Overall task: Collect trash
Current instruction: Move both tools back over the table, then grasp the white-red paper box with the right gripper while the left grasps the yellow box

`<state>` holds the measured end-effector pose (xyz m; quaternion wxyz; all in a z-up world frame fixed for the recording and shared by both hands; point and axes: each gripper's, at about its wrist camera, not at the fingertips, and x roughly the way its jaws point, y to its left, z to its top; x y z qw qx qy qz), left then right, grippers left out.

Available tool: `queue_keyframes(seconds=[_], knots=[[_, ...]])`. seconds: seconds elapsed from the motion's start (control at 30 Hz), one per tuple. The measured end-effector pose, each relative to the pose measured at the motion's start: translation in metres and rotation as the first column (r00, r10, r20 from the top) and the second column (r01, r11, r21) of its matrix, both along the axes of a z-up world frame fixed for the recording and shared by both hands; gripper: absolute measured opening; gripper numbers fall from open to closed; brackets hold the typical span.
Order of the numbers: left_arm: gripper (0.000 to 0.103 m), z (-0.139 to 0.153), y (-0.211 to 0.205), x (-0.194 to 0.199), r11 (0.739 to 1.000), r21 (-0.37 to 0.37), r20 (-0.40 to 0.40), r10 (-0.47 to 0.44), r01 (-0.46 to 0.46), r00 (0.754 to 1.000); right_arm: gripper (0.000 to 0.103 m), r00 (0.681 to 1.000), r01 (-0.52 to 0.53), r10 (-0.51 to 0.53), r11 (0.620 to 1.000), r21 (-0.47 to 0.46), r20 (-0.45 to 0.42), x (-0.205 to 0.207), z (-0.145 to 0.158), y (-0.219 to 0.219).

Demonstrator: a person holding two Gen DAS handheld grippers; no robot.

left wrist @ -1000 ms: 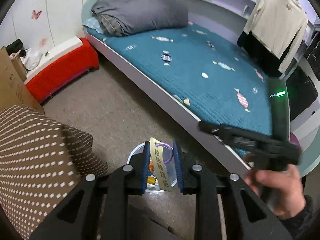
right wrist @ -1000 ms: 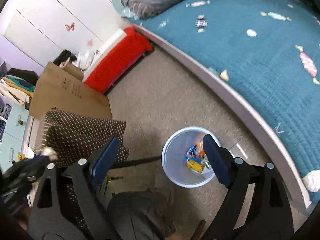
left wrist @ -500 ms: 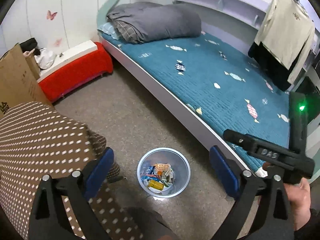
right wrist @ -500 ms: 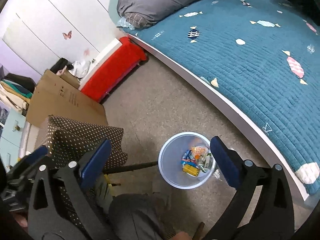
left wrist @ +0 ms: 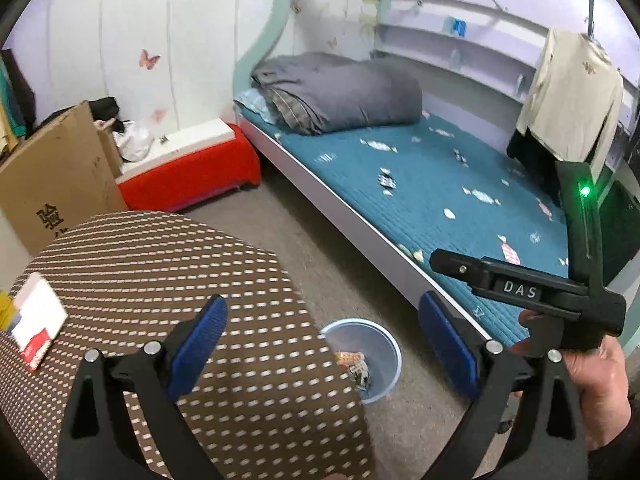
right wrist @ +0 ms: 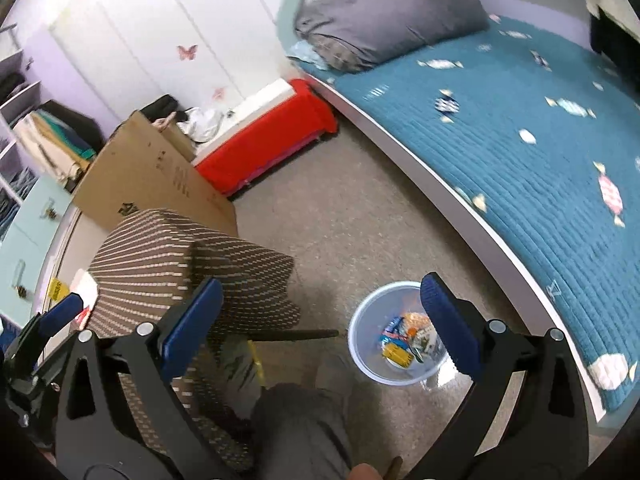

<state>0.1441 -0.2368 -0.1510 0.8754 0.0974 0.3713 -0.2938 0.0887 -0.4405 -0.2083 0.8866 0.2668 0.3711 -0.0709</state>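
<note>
Left wrist view: the left hand-held gripper [left wrist: 322,350] is spread wide with nothing between its blue pads, held above the edge of a brown dotted counter [left wrist: 160,272] at lower left and the floor beyond. The trash bin [left wrist: 384,354], low centre, stands on the carpet floor [left wrist: 328,272] partly hidden behind the counter edge, with wrappers inside; it appears placed within reach of both counter and bed. A red-and-white packet [left wrist: 36,324] lies on the counter at far left, judged the likely next item. The right hand-held gripper [left wrist: 520,286] is seen side-on at right, gripped by a hand [left wrist: 596,372]; its opening cannot be read here. The bed [left wrist: 440,184], under a teal cover, carries scattered candy wrappers [left wrist: 476,196] and a folded grey quilt [left wrist: 340,92]. Right wrist view: the right hand-held gripper [right wrist: 322,324] is likewise wide open and empty, poised over the bin [right wrist: 368,356] at lower centre. Cardboard box [right wrist: 148,176] and red bench [right wrist: 272,136] stand along the wall, upper left.
</note>
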Motion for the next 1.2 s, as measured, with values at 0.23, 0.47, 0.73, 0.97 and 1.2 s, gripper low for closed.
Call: queue_keyframes(seconds=[0.23, 0.47, 0.73, 0.97, 1.2], knots=[[0.095, 0.023, 0.064, -0.003, 0.995, -0.043, 0.047, 0.093, -0.091, 0.995, 0.097, 0.993, -0.100, 0.104, 0.993, -0.067, 0.051, 0.016, 0.040, 0.054], [0.095, 0.031, 0.144, 0.000, 0.969, -0.084, 0.057, 0.239, -0.234, 0.969, 0.097, 0.965, -0.245, 0.253, 0.963, -0.114, 0.062, 0.047, 0.062, 0.126], [0.095, 0.028, 0.241, 0.005, 0.904, -0.098, 0.059, 0.422, -0.416, 0.905, 0.097, 0.884, -0.457, 0.467, 0.873, -0.173, 0.025, 0.084, 0.059, 0.232], [0.095, 0.011, 0.314, 0.019, 0.833, -0.087, 0.025, 0.550, -0.546, 0.835, 0.097, 0.785, -0.615, 0.617, 0.764, -0.195, -0.057, 0.118, 0.040, 0.310], [0.095, -0.009, 0.363, 0.026, 0.773, -0.075, -0.014, 0.631, -0.630, 0.776, 0.097, 0.686, -0.723, 0.716, 0.650, -0.235, -0.128, 0.161, 0.014, 0.375]])
